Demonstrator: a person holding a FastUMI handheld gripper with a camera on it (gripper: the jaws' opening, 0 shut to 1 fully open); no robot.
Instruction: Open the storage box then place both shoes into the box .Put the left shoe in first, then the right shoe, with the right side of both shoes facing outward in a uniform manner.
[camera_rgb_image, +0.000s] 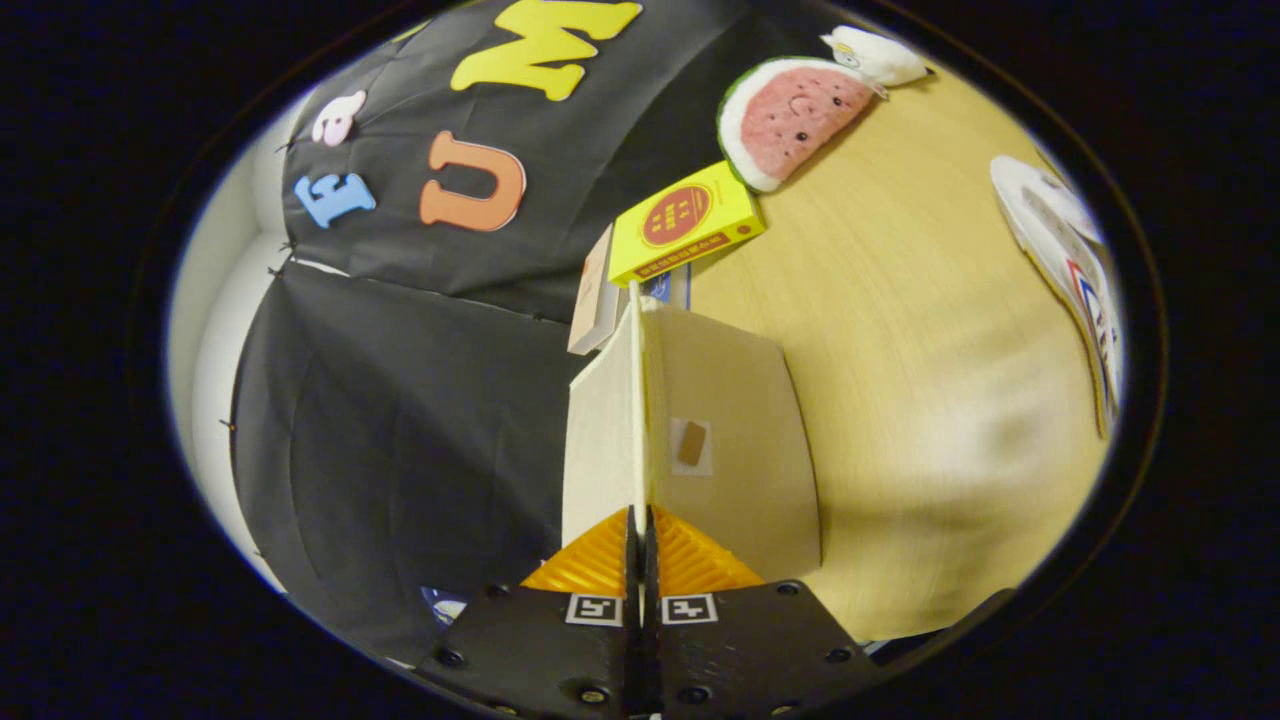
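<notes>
No text is reading clearly. Yellow box (686, 222), upper centre of the frame, is carrying a red round emblem and a red strip with print, both too small to make out. Gripper (640, 525), bottom centre, fingers pinching a cream flap (640, 400), is showing two black-and-white square marker tags, no characters. Shoe (1070, 270) at the right is showing red-blue markings, illegible.

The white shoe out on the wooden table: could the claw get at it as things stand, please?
Probably not yet. The claw is shut on the storage box lid, so it has no free grip, though the bare table between it and the white shoe holds no obstacle.
</notes>
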